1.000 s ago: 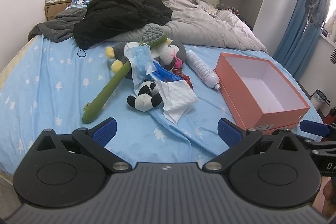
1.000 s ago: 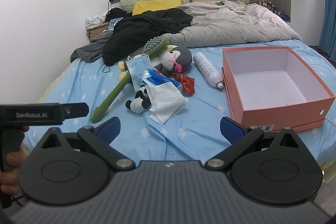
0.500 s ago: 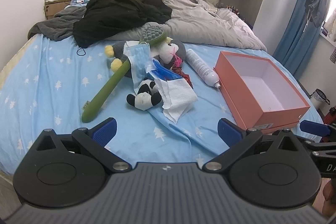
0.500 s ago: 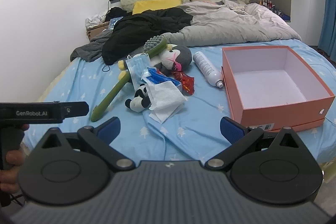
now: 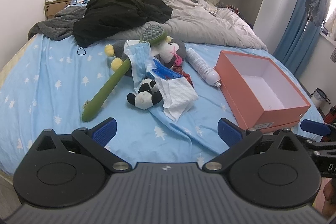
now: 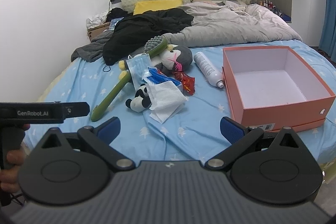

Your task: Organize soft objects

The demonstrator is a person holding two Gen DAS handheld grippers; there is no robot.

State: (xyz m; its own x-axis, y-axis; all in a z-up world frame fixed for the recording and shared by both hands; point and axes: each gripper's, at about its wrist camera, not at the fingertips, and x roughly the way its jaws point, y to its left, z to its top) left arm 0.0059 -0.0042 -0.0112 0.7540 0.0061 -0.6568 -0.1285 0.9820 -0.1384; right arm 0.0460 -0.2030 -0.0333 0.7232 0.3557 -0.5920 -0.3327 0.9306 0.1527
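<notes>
Both grippers, left gripper (image 5: 167,129) and right gripper (image 6: 170,126), short of the orange box (image 6: 275,85), jaws spread, empty, ready for the panda plush (image 5: 145,94) left of the box.

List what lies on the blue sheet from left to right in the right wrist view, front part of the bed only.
Green brush → panda toy → white cloth → red wrapper → spray can → orange box.
</notes>
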